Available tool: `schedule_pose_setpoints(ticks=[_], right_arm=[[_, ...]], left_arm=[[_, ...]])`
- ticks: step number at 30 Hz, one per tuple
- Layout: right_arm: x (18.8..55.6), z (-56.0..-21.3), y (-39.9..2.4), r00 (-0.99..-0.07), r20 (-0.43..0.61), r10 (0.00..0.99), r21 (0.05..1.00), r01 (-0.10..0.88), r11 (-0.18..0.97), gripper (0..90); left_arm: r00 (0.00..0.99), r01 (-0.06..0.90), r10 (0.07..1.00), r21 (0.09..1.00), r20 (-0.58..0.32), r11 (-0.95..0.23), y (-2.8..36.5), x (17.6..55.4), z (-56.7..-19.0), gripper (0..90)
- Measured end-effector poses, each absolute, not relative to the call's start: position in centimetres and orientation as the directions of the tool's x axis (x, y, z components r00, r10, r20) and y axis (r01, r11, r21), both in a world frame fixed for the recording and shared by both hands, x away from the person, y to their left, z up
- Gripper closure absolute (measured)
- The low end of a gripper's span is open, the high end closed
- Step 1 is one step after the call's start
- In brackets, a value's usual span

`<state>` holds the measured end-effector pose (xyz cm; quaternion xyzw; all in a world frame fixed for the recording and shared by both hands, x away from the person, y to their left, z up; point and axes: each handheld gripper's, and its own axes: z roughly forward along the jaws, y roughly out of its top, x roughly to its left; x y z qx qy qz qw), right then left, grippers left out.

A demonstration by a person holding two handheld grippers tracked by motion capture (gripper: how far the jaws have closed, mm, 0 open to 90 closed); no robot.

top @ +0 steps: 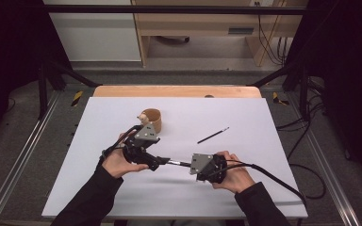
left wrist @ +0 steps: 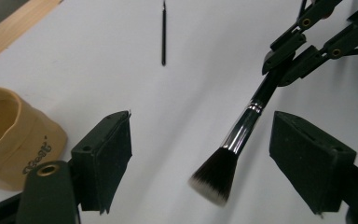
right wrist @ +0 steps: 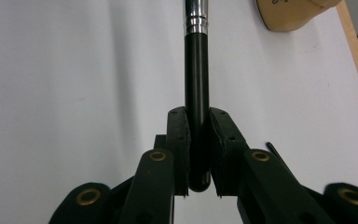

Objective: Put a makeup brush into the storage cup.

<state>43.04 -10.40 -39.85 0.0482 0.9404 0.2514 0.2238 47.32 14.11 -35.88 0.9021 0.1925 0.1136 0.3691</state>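
The right gripper [right wrist: 198, 154] has its jaws pinched on the butt end of a black-handled makeup brush with a chrome ferrule and a dark, white-tipped bristle head [left wrist: 240, 140], holding it clear of the white bench [top: 245, 188] so that the bristles point towards the person's left hand. The left gripper [left wrist: 200, 163] has its jaws spread wide, one pad on either side of the bristle end and ferrule, touching neither; the brush hangs between them, carried by the right gripper alone. This reads as a hand-over that has just let go on the left side, or is about to re-grip there. To do it well, the right gripper should keep a firm, steady pinch low on the handle, since the long brush could swing or tilt about that single hold. If the left jaws are to take it again, they had better close on the chrome ferrule or the handle just behind it, not on the soft bristles, which would crush and slip. A tan, round ceramic-looking cup with dark lettering [left wrist: 14, 135] stands on the bench just beside the left gripper, a likely place for the brush. A thin black pencil-like stick [top: 213, 135] lies farther off on the bench, well apart from both grippers.
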Motion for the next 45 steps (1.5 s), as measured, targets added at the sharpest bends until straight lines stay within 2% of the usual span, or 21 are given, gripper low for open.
schedule_pose_setpoints(ticks=[14,45], right_arm=[[43.3,-40.4,-12.1,-0.886,-0.369,0.279,0.559,0.028,0.829,79.6],[42.6,-41.8,-13.9,-0.856,-0.26,0.447,0.696,0.155,0.701,79.5]], left_arm=[[0.834,0.317,0.551,0.803,0.017,-0.505,16.2,46.5,-37.6,14.6],[0.77,0.368,0.628,0.882,-0.111,-0.295,18.1,44.6,-41.3,13.2]])
